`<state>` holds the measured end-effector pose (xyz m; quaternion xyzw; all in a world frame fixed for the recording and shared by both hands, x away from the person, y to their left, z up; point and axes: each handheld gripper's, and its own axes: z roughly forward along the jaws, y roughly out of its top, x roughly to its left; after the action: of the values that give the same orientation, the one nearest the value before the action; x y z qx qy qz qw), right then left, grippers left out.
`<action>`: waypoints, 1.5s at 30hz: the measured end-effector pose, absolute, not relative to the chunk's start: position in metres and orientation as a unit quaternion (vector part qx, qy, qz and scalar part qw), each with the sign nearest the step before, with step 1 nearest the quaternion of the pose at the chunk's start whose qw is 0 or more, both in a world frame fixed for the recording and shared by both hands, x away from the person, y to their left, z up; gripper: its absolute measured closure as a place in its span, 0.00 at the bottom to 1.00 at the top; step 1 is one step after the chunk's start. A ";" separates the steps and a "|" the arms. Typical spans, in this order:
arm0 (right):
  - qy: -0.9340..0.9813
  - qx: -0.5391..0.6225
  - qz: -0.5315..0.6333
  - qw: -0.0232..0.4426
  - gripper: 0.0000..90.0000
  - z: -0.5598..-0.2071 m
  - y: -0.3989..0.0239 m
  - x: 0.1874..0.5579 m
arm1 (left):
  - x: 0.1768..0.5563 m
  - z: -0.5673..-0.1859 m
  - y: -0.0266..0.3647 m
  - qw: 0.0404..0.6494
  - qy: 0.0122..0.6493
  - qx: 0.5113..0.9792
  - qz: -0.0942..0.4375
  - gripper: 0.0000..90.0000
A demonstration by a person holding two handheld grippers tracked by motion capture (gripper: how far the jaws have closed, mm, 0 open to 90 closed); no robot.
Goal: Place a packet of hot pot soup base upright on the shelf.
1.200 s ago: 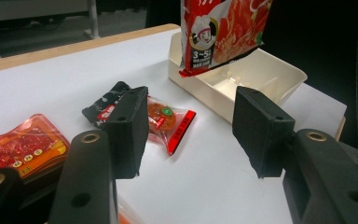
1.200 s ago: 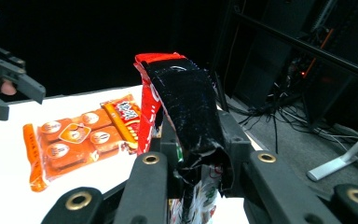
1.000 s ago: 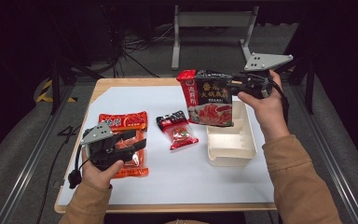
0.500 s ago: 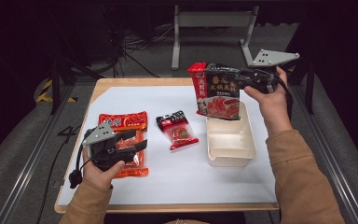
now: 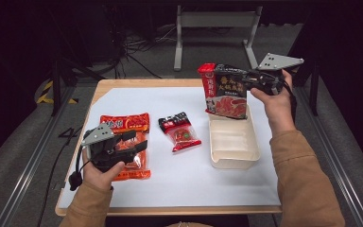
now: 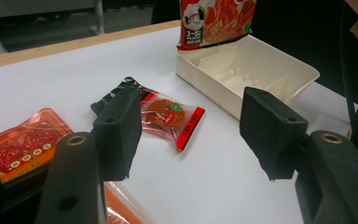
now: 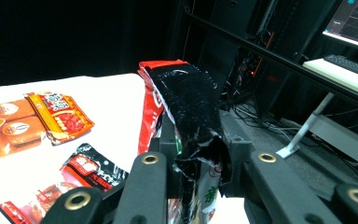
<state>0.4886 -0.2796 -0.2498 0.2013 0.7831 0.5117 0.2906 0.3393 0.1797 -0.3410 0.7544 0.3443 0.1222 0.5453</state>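
right tongs (image 5: pixel 246 85) clamp one large pouch (image 5: pixel 224 92) above one tray (image 5: pixel 234 144); left tongs (image 5: pixel 139 142) wide, empty, over one flat pack (image 5: pixel 125 124), one small packet (image 5: pixel 179 131) ahead.

A wooden table (image 5: pixel 137 84) carries a white sheet (image 5: pixel 179 175) that covers nearly all of its top. On the sheet, a flat orange-red packet (image 5: pixel 125 124) lies partly under the left gripper's jaws. A small red-and-black packet (image 6: pixel 170 114) lies just ahead of those jaws. Farther ahead sits a cream tray (image 6: pixel 303 70), open side up.
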 end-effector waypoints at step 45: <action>0.780 0.269 0.506 0.251 0.78 -0.319 -0.313 0.489 | 0.342 -0.346 0.177 0.534 0.349 0.761 0.119 0.43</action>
<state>0.4887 -0.3127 -0.3188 0.2694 0.7803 0.5057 0.2505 0.3417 0.1768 -0.3457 0.7613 0.3486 0.1191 0.5336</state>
